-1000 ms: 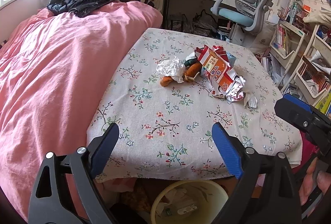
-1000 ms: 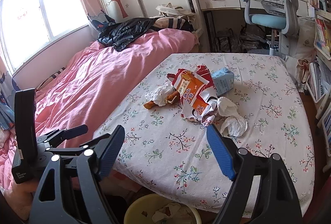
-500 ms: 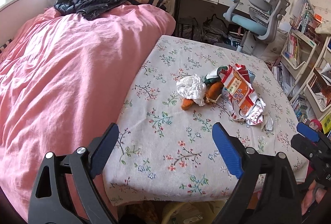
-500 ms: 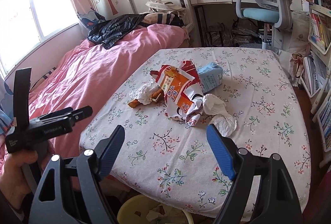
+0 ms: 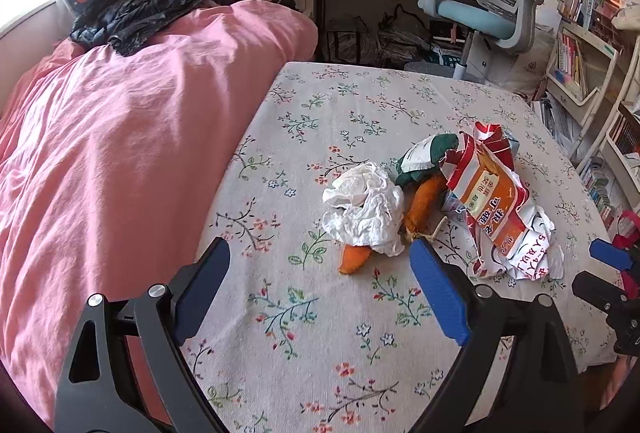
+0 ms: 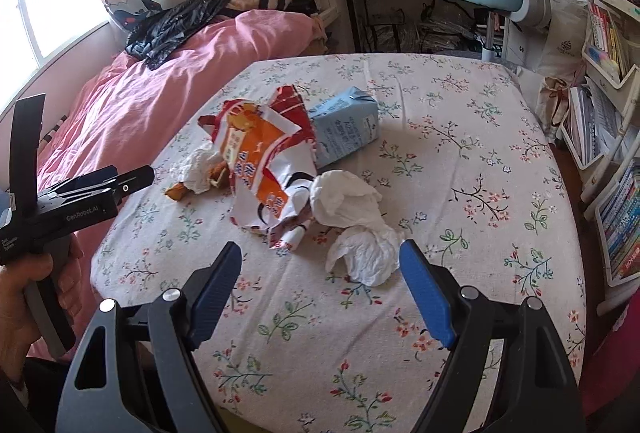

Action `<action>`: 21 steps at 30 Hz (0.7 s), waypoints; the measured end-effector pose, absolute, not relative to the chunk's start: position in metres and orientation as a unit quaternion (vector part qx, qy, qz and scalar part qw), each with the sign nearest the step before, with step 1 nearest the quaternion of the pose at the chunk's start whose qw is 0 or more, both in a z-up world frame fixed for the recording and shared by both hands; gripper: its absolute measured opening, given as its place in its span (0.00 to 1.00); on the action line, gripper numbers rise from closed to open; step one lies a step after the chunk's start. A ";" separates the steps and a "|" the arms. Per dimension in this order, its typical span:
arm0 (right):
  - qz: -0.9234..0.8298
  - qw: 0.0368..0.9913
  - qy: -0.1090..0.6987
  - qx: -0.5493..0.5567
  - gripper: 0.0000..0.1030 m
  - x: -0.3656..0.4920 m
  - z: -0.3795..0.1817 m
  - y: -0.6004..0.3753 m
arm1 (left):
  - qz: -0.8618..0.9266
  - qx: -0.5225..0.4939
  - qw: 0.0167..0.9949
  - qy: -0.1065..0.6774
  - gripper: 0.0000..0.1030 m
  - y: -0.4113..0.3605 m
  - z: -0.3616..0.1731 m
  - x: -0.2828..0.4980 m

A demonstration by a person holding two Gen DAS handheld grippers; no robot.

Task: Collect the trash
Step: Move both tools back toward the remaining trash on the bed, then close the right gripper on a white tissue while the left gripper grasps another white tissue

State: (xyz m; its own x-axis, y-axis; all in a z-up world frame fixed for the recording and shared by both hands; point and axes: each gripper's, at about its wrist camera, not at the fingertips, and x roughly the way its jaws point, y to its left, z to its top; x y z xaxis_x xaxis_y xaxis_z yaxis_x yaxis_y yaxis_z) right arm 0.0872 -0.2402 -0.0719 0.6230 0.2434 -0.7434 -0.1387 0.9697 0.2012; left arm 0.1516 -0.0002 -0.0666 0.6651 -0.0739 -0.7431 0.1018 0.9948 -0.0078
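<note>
Trash lay uncollected on the floral-clothed desk (image 6: 460, 153): snack wrapper (image 6: 264, 169), milk carton (image 6: 344, 131), crumpled tissues (image 6: 356, 229); left gripper (image 5: 320, 293) and right gripper (image 6: 320, 285) held jaws apart, empty.

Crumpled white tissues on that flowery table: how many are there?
3. One tissue lies over the orange peel, left of the snack bag; two more lie right of it, touching. Others may hide underneath.

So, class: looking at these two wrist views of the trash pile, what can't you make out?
- Blue carton: left wrist view, almost all hidden behind the snack bag.
- Orange peel: both views, partly under the crumpled tissue.
- Print on the carton: right wrist view, too small to read.
</note>
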 end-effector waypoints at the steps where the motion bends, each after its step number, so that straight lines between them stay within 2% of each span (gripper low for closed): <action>1: 0.102 0.896 0.427 0.063 0.75 0.091 -0.075 -0.243 | -0.050 0.021 0.912 0.408 0.85 -0.003 -0.069 0.157; 7: 0.097 0.882 0.456 0.062 0.63 0.108 -0.090 -0.252 | -0.052 0.057 0.911 0.404 0.85 -0.022 -0.080 0.180; 10: 0.098 0.877 0.467 0.061 0.56 0.113 -0.096 -0.252 | -0.063 0.071 0.907 0.410 0.76 -0.031 -0.086 0.187; 13: 0.104 0.872 0.475 0.054 0.48 0.114 -0.099 -0.249 | -0.073 0.088 0.903 0.415 0.64 -0.039 -0.091 0.191; 14: 0.105 0.871 0.477 0.052 0.43 0.113 -0.100 -0.249 | -0.076 0.092 0.901 0.417 0.56 -0.040 -0.092 0.191; 15: 0.104 0.871 0.477 0.052 0.40 0.112 -0.100 -0.249 | -0.078 0.092 0.900 0.419 0.44 -0.040 -0.093 0.192; 16: 0.106 0.871 0.477 0.054 0.30 0.112 -0.099 -0.251 | -0.079 0.087 0.899 0.422 0.38 -0.040 -0.095 0.193; 17: 0.107 0.869 0.479 0.059 0.22 0.111 -0.100 -0.253 | -0.083 0.078 0.898 0.425 0.28 -0.038 -0.096 0.193; 19: 0.109 0.868 0.479 0.066 0.14 0.110 -0.099 -0.255 | -0.084 0.069 0.900 0.423 0.21 -0.035 -0.092 0.193; 21: 0.109 0.871 0.474 0.075 0.11 0.109 -0.096 -0.259 | -0.088 0.053 0.904 0.416 0.13 -0.030 -0.087 0.191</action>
